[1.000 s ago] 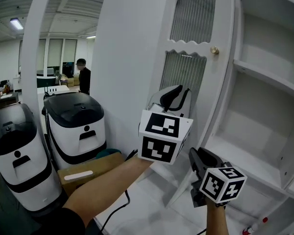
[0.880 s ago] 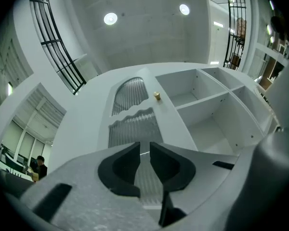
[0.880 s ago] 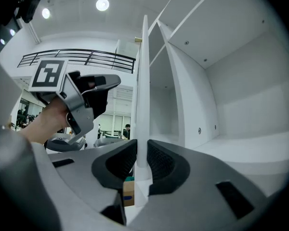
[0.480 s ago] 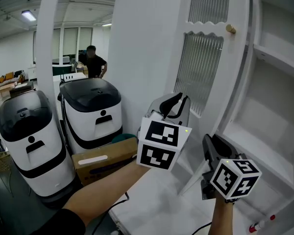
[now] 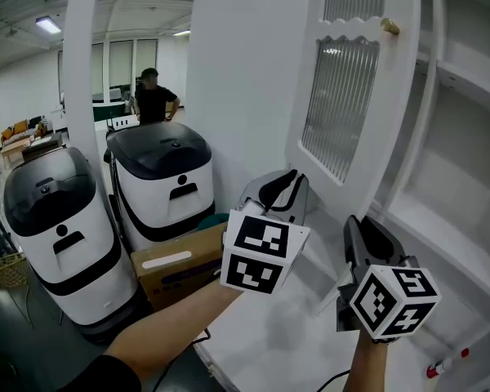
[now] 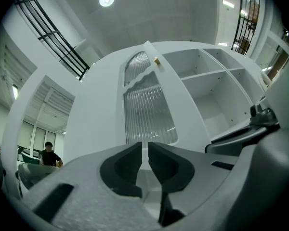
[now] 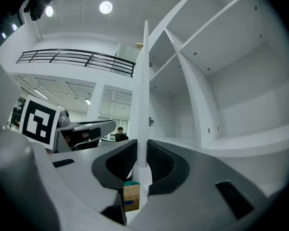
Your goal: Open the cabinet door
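Clamping my right tongs (image 7: 141,159) on the lower free edge of the cabinet door (image 5: 396,129) gives me a handle to swing it. My left tongs (image 6: 145,154) alongside have just been closing to a narrow gap on nothing, spare for this, I judge. Beyond, the door stands wide off the bare shelves (image 5: 465,170), its brass knob (image 5: 389,27) high and untouched.

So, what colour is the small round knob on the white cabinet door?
Brassy gold; the small round knob shows best in head view.
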Motion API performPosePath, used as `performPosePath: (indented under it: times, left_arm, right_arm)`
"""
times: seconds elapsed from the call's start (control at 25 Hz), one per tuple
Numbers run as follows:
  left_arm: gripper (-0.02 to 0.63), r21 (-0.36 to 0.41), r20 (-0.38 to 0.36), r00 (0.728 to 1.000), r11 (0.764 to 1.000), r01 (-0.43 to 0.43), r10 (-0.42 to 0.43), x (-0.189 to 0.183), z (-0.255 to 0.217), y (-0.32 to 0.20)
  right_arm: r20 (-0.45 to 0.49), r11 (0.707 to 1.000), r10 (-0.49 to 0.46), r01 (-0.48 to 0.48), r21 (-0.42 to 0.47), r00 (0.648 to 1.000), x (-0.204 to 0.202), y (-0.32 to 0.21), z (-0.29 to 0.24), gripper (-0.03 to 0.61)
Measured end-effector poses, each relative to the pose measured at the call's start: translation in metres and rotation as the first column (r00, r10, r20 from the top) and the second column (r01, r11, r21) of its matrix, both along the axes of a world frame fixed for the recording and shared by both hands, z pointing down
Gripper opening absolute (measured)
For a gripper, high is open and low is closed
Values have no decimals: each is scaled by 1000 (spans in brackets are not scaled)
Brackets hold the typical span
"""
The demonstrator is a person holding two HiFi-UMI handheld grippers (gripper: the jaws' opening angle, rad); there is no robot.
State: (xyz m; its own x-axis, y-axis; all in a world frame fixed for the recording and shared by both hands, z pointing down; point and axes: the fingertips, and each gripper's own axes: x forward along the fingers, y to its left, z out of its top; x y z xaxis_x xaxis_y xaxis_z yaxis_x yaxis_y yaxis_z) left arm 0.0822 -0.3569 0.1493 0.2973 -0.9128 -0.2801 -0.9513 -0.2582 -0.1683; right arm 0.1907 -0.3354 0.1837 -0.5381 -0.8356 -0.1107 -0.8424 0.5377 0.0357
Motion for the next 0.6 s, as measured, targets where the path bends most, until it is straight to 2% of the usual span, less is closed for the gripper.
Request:
performPosePath:
  times: [0.28, 0.6]
  left_arm:
    - [40, -34, -6, 999, 998, -51, 51, -21, 11, 14]
    - [31, -39, 15, 994, 993, -110, 111, -42, 12, 31]
  right_arm:
    - [4, 998, 57, -57, 3, 998, -23, 13, -1, 67]
    - [10, 994, 105, -105, 1, 994, -54, 31, 0, 67]
